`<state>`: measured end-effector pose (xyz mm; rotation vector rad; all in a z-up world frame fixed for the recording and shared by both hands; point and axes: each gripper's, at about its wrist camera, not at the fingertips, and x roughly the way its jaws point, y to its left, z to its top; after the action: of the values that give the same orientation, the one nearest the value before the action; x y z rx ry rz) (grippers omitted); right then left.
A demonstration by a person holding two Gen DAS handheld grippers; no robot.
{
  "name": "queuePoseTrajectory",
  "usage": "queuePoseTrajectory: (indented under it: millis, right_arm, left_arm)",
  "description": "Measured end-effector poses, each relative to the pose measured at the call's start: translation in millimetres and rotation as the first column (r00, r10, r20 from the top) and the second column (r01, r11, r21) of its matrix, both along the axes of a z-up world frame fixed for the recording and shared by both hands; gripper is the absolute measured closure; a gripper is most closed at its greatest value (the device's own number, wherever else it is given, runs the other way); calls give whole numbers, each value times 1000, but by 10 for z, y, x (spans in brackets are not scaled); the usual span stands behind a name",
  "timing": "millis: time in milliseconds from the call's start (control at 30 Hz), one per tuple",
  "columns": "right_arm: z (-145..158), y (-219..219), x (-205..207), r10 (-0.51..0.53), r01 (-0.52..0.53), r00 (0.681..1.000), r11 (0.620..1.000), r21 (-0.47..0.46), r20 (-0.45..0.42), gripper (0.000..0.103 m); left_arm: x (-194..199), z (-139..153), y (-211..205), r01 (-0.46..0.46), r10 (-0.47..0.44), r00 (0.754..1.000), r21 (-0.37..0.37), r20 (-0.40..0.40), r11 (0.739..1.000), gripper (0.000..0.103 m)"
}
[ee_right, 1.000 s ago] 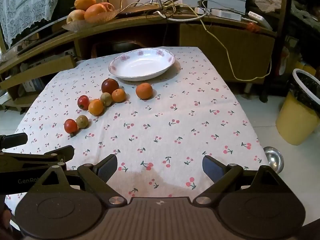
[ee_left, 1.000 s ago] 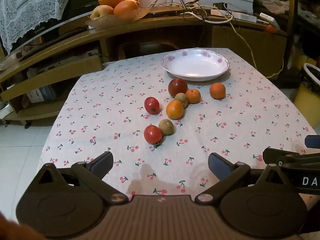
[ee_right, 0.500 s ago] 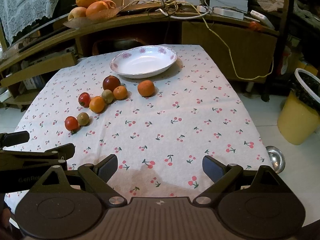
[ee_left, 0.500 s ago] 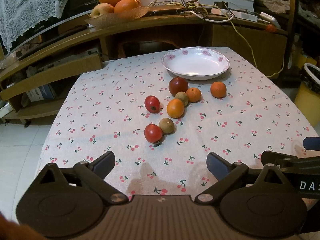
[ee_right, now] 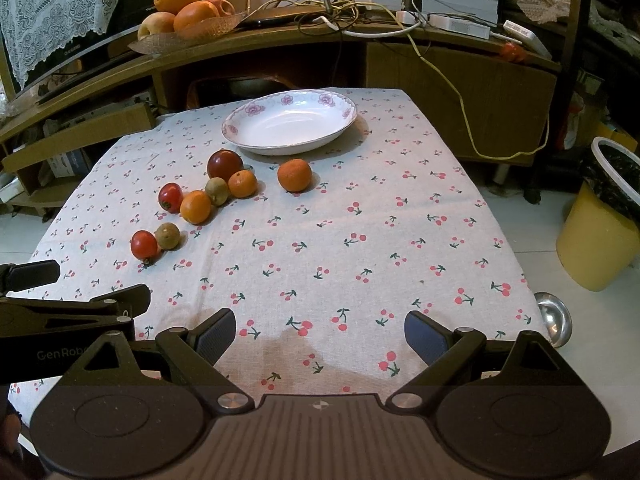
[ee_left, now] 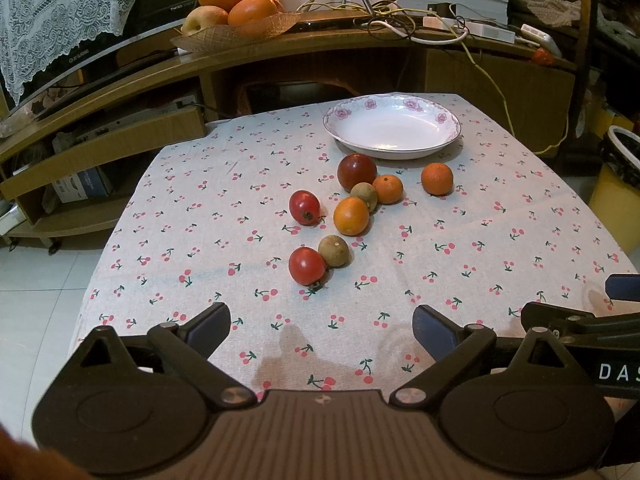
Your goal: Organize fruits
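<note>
Left gripper point(ee_left: 322, 330) and right gripper point(ee_right: 320, 330) — both spread wide, holding nothing — hover above the cloth point(ee_right: 360, 216); the fruits point(ee_left: 352, 216) lie ahead, the plate point(ee_left: 448, 142) beyond them.

Eight small round fruits lie loose on the cherry-print cloth: a dark red plum point(ee_left: 357, 171) nearest the empty white floral-rimmed plate point(ee_left: 392, 126), three oranges point(ee_left: 351, 216), two brownish-green fruits point(ee_left: 334, 251) and two red tomatoes point(ee_left: 307, 265), one orange point(ee_left: 437, 178) set apart.
</note>
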<state>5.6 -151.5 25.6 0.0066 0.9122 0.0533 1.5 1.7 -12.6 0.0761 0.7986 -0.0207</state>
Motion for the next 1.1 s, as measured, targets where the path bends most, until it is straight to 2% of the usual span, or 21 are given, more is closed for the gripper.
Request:
queuePoseTrajectory:
  millis: [567,933,1100]
  right_arm:
    - [-6,24,14,9,-9,1000,1000,6,-6,12]
    - [64,84,54,68,-68,998,997,41,-9,19]
    - [155,199,173,149,-150,989,988,48,11,22]
  left_arm:
    - [16,8,3,1,-1,1000,7,4,1000,2]
    - [-9,132,137,8,-8,1000,2,29,1000,5]
    - [77,249,209,29,-33,998,77,55,997,5]
